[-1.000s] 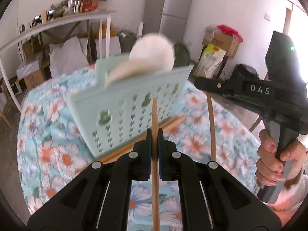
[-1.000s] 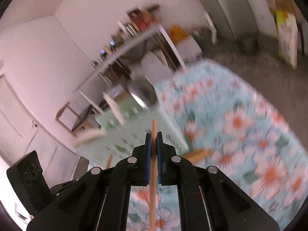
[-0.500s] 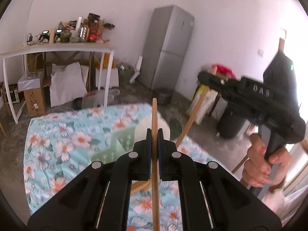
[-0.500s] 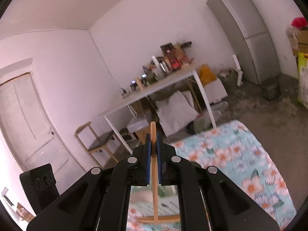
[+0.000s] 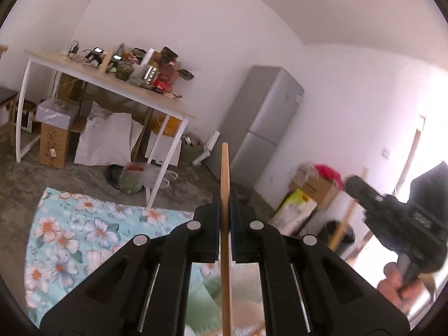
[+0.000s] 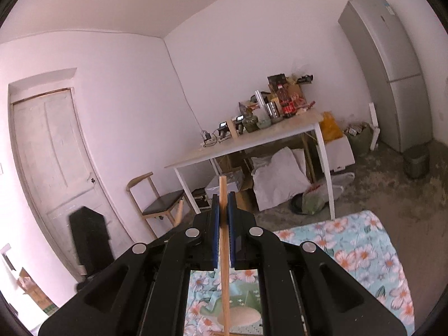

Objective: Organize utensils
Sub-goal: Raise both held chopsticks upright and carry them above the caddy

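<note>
My left gripper [image 5: 224, 218] is shut on a thin wooden stick [image 5: 224, 173] that stands upright between its blue pads and pokes out above them. My right gripper [image 6: 223, 218] is shut on a second wooden stick [image 6: 223, 193] held the same way. Both point almost level across the room. Below the fingers, a pale green perforated basket [image 5: 207, 302] with a white round thing [image 6: 238, 315] in it sits on the floral cloth [image 5: 70, 240]. In the left wrist view the right gripper's black body [image 5: 406, 224] and the hand holding it [image 5: 403, 285] show at the right, with its stick [image 5: 344, 224].
Across the room stand a white table [image 6: 252, 145] crowded with bottles and gadgets, a grey fridge [image 5: 266, 128], a wooden chair [image 6: 159, 204], boxes and white bags on the floor [image 5: 106, 140], and a door [image 6: 53, 162] at the left.
Both grippers rose and tilted up with their sticks. The basket, filling the views a second ago, has dropped to the bottom edge; the room's far wall now fills both views.
</note>
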Demonstrator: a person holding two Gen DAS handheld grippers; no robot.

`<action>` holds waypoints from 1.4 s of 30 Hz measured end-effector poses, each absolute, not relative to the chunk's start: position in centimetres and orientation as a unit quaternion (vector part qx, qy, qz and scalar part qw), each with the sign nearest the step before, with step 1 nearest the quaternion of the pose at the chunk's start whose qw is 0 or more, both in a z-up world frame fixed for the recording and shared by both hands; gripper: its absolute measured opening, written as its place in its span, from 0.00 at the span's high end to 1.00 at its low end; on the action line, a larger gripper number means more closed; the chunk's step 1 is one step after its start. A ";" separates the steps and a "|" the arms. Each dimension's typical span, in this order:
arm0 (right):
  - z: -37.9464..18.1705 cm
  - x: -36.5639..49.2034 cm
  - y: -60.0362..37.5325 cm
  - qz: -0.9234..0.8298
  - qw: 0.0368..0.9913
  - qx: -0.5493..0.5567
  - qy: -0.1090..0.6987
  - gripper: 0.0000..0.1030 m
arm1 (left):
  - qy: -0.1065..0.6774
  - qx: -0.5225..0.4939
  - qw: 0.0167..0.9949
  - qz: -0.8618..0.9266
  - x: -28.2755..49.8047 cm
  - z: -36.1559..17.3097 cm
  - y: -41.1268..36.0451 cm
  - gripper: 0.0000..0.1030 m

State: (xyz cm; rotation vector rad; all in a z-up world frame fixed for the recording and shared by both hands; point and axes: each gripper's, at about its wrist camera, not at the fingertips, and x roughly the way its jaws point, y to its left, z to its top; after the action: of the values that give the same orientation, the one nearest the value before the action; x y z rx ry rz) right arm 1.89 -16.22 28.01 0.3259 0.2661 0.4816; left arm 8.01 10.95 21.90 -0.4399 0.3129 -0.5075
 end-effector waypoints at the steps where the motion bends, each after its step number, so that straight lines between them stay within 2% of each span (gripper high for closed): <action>1: 28.3 2.1 -16.1 0.238 0.949 0.160 0.129 0.94 | 0.147 -0.223 0.934 -0.236 8.6 21.7 11.1 0.95; 11: 29.1 4.0 -16.0 0.244 0.947 0.167 0.122 0.94 | 0.058 -0.220 0.958 -0.176 11.9 22.9 10.6 0.95; 16: 28.5 4.5 -16.1 0.246 0.946 0.171 0.124 0.94 | 0.055 -0.181 0.967 -0.170 13.0 22.5 9.5 0.95; 20: 28.4 4.8 -16.0 0.249 0.944 0.179 0.126 0.94 | 0.039 -0.198 0.962 -0.184 13.3 22.5 10.4 0.95; 23: 28.3 5.1 -15.7 0.247 0.944 0.179 0.126 0.94 | 0.062 -0.210 0.954 -0.203 13.9 22.0 10.7 0.95; 33: 28.0 5.6 -15.4 0.242 0.945 0.176 0.129 0.94 | 0.034 -0.220 0.951 -0.215 10.2 23.4 13.0 0.95; 37: 28.1 5.8 -15.4 0.240 0.946 0.178 0.128 0.94 | 0.018 -0.193 0.959 -0.206 7.9 24.7 12.9 0.95; 42: 28.6 6.4 -15.0 0.238 0.948 0.176 0.121 0.94 | 0.042 -0.168 0.963 -0.205 6.0 23.8 12.2 0.95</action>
State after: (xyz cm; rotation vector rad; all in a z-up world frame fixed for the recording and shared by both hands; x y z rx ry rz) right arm 6.35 -15.01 28.57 0.3586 0.2454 0.4837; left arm 5.99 12.18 23.78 -0.3407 0.0841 -0.4147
